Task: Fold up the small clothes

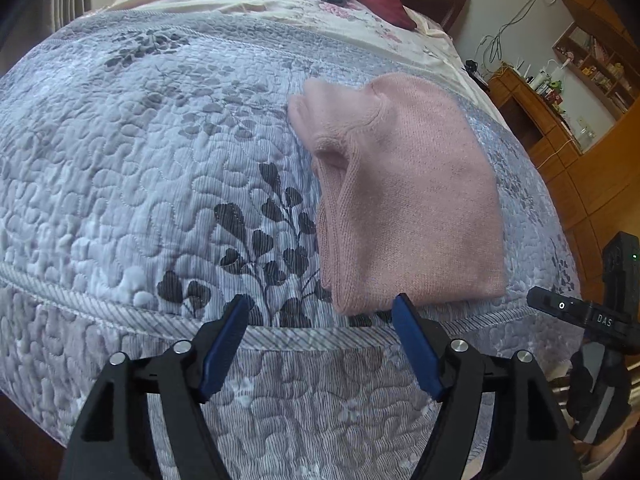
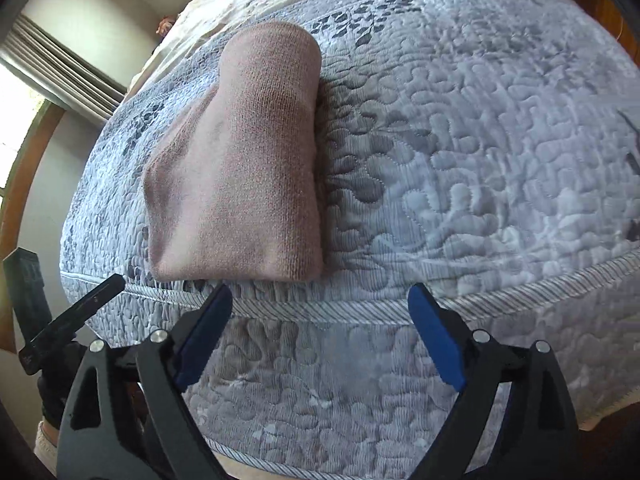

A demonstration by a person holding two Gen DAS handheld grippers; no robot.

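Pink knit garment lies folded on the grey quilted bedspread, near its front edge. Left gripper: jaws apart, empty, just short of the garment's near edge. Right gripper: jaws apart, empty, with the garment ahead and to its left, not touching.

Soft daylight from the window — sharp centre, heavy fisheye bending, dark vignetted corners.
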